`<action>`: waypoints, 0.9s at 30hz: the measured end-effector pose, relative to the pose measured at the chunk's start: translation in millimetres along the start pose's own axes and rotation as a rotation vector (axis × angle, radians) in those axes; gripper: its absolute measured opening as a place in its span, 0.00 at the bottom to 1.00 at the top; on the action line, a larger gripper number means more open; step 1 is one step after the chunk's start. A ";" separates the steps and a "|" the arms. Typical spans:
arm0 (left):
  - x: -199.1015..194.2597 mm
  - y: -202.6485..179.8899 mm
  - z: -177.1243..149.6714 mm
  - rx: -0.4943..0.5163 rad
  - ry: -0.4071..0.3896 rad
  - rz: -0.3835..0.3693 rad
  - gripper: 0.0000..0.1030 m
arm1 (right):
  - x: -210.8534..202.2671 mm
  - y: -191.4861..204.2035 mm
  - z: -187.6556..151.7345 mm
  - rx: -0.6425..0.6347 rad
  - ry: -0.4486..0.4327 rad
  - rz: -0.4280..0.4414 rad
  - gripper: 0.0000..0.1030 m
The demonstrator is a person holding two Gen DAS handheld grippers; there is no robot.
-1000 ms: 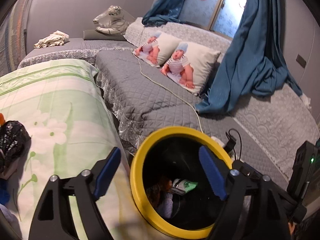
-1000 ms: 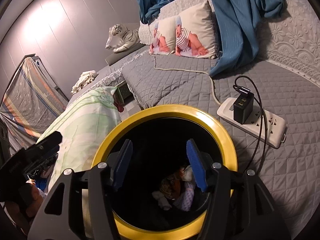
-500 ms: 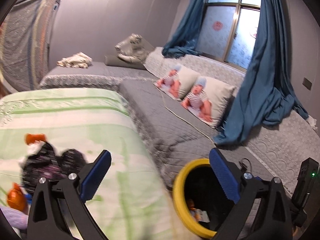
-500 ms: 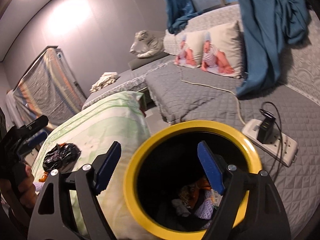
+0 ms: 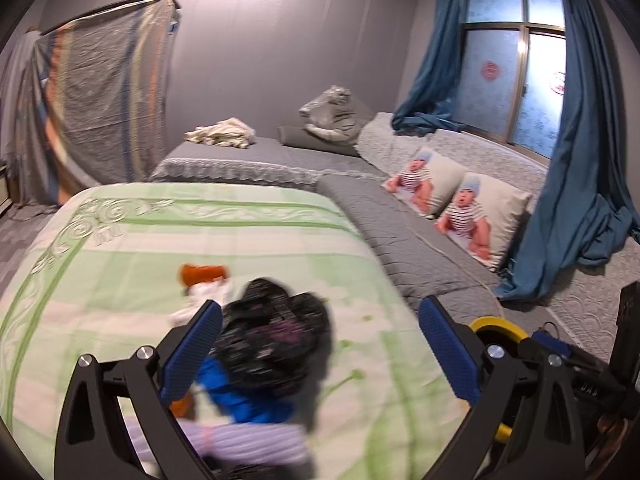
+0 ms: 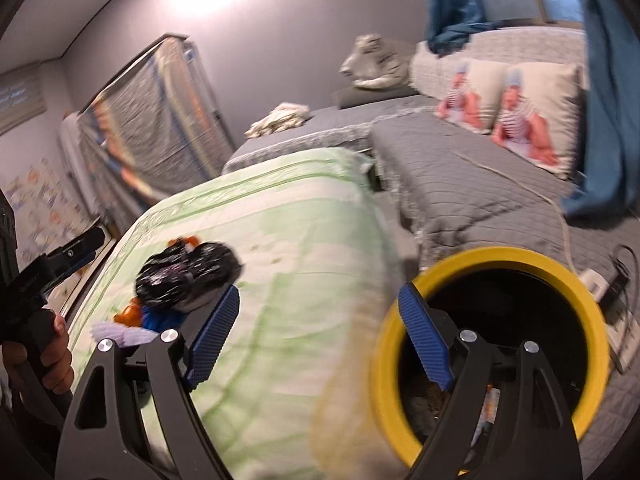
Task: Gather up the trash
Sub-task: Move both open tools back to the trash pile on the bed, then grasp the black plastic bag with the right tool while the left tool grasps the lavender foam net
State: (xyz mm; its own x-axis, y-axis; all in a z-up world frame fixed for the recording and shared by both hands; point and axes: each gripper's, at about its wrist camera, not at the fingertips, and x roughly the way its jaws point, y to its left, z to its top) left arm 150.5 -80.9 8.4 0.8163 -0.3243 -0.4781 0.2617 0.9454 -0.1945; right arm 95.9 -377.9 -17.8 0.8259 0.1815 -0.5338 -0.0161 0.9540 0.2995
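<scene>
Blue pads spread wide on your left gripper [image 5: 320,348], gripping nothing; between its fingers, just ahead, sits a crumpled black bag [image 5: 276,344], blurred. Beside that bag lie a blue scrap [image 5: 240,400], a pale striped piece [image 5: 248,444] nearest you, and an orange bit [image 5: 202,274] on the far side with white paper [image 5: 204,296] next to it. All of this trash rests on the green-and-white quilt [image 5: 160,240].

Your right gripper [image 6: 318,340] is also spread, holding nothing. Its right finger overlaps the mouth of the yellow-rimmed bin [image 6: 592,320], which stands just beside the quilt's edge; some trash shows dimly inside, too dark to name. From this view the black bag lies to the left, well apart from the bin.

Past the bin, a white power strip [image 6: 596,280] lies on the grey quilted platform [image 6: 460,184]. Farther back stand two baby-print pillows [image 5: 460,208], blue curtains [image 5: 568,200], a plush tiger [image 5: 332,114] and a covered rack [image 5: 104,92] by the wall.
</scene>
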 end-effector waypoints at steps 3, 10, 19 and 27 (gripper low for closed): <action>-6.4 21.8 -7.7 -0.012 0.008 0.035 0.92 | 19.0 26.8 3.6 -0.053 0.045 0.045 0.75; -20.4 78.8 -33.1 -0.079 0.048 0.096 0.92 | 64.0 77.7 6.2 -0.124 0.151 0.135 0.75; -27.8 124.0 -69.1 -0.171 0.109 0.103 0.92 | 111.5 136.5 22.0 -0.212 0.242 0.212 0.75; -20.0 138.0 -89.9 -0.217 0.158 0.076 0.92 | 124.8 181.6 23.5 -0.306 0.311 0.268 0.75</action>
State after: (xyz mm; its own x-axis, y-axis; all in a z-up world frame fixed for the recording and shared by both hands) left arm 124.0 53.0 -85.9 0.7346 -0.2703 -0.6223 0.0728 0.9433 -0.3238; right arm 209.3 -187.7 -11.4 0.5642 0.4478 -0.6937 -0.4077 0.8817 0.2375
